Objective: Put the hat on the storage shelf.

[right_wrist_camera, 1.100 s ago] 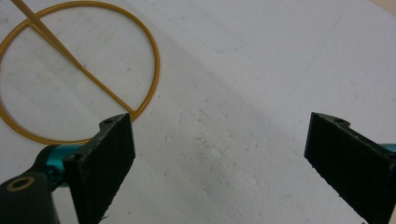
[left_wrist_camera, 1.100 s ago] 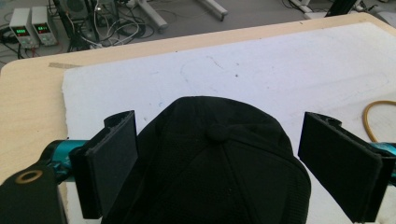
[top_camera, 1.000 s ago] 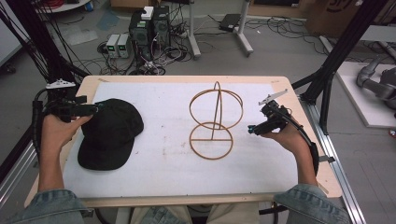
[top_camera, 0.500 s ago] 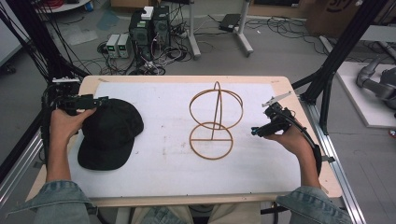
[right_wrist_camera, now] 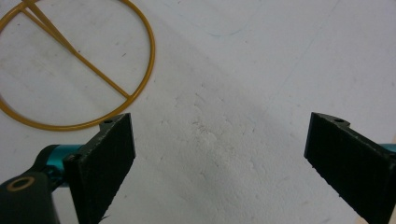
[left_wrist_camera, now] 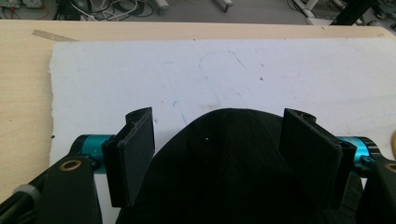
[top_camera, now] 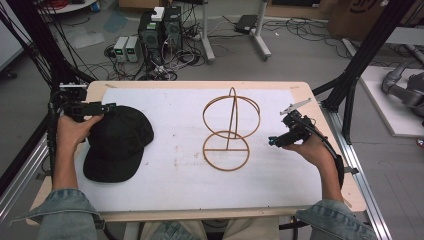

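Observation:
A black cap point(top_camera: 117, 142) lies on the left part of the white mat point(top_camera: 175, 170). My left gripper point(top_camera: 107, 106) reaches over its far left edge. In the left gripper view the cap's crown point(left_wrist_camera: 229, 172) bulges up between the jaws of the left gripper point(left_wrist_camera: 219, 114), which have just been closing; the fabric lies right at both pads, with no visible squeeze. A gold wire stand point(top_camera: 227, 149), two rings on a post, rises mid-table. My right gripper point(top_camera: 272, 141) hovers to its right, open over bare mat point(right_wrist_camera: 223, 120), with the stand's base ring point(right_wrist_camera: 93, 66) to the upper left.
The mat covers most of a wooden table point(top_camera: 200, 85). Black frame posts point(top_camera: 365, 55) stand beside the table's far corners. Computers and cables lie on the floor beyond the far edge.
My left gripper has moved right and down onto the cap's far edge. The cap has not shifted. My right gripper has stayed where it was.

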`<state>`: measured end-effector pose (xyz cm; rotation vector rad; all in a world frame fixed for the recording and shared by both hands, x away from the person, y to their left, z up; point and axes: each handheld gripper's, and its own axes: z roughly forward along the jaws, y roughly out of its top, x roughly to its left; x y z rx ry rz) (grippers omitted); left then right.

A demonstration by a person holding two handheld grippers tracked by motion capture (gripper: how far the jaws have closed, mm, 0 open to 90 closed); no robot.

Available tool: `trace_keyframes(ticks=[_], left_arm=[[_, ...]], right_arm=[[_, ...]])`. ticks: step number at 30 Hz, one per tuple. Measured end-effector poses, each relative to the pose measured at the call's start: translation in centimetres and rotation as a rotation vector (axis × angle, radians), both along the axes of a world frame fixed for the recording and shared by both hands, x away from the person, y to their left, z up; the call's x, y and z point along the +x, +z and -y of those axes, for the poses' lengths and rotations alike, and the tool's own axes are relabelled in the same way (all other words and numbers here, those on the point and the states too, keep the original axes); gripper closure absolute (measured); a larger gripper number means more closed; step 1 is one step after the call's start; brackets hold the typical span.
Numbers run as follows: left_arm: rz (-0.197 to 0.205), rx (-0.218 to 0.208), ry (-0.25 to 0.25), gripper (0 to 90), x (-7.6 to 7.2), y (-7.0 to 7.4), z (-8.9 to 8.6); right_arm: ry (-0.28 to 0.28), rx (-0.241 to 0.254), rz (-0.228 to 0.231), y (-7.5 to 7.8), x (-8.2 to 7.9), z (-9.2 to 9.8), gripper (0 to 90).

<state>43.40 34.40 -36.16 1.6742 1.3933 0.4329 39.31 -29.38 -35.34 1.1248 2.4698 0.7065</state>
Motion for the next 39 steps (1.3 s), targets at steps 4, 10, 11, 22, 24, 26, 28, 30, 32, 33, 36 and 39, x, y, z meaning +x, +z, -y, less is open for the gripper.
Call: trace_keyframes(ticks=[4, 10, 11, 22, 24, 26, 28, 30, 32, 33, 36, 39], left_arm=[[-0.011, -0.011, 0.007, 28.9, 0.3, -0.3, 0.0], [-0.024, -0.01, 0.007, 32.4, 0.7, -0.6, 0.0], [-0.024, -0.011, 0.006, 32.8, 0.7, -0.6, 0.0], [-0.04, -0.011, -0.005, 42.3, 1.0, -1.0, 0.1], [-0.042, -0.01, -0.009, 44.4, 1.0, -1.0, 0.1], [-0.042, -0.013, -0.01, 45.4, 1.0, -1.0, 0.0], [-0.047, -0.014, -0.011, 47.0, 1.1, -1.0, 0.0], [-0.05, -0.014, -0.018, 49.3, 1.1, -1.0, 0.0], [-0.055, -0.001, -0.021, 52.8, 1.2, -0.8, 0.2], [-0.054, 0.0, -0.023, 54.8, 1.2, -0.8, 0.3], [-0.058, 0.014, -0.022, 59.8, 1.3, -0.4, 0.6], [-0.065, 0.012, -0.021, 62.2, 1.3, -0.4, 0.5]], right_arm=[[0.001, -0.002, -0.003, 0.0, 0.0, 0.0, 8.3], [0.001, -0.003, -0.004, 0.0, 0.0, 0.0, 8.3], [0.003, 0.0, -0.004, 0.0, 0.0, 0.0, 8.3], [0.008, 0.004, -0.008, 0.0, 0.0, -0.1, 8.3], [0.006, 0.004, -0.008, 0.0, 0.0, -0.1, 8.3], [0.007, 0.005, -0.009, 0.0, 0.0, -0.1, 8.3], [0.007, 0.005, -0.01, 0.0, 0.0, -0.1, 8.3], [0.006, 0.006, -0.008, 0.0, 0.0, -0.1, 8.3], [0.007, 0.005, -0.004, 0.0, 0.0, -0.1, 8.3], [0.006, 0.005, -0.006, 0.0, 0.0, -0.1, 8.3], [0.005, 0.006, -0.006, 0.1, 0.0, -0.1, 8.3], [0.004, 0.01, -0.003, 0.1, 0.0, 0.0, 8.3]])
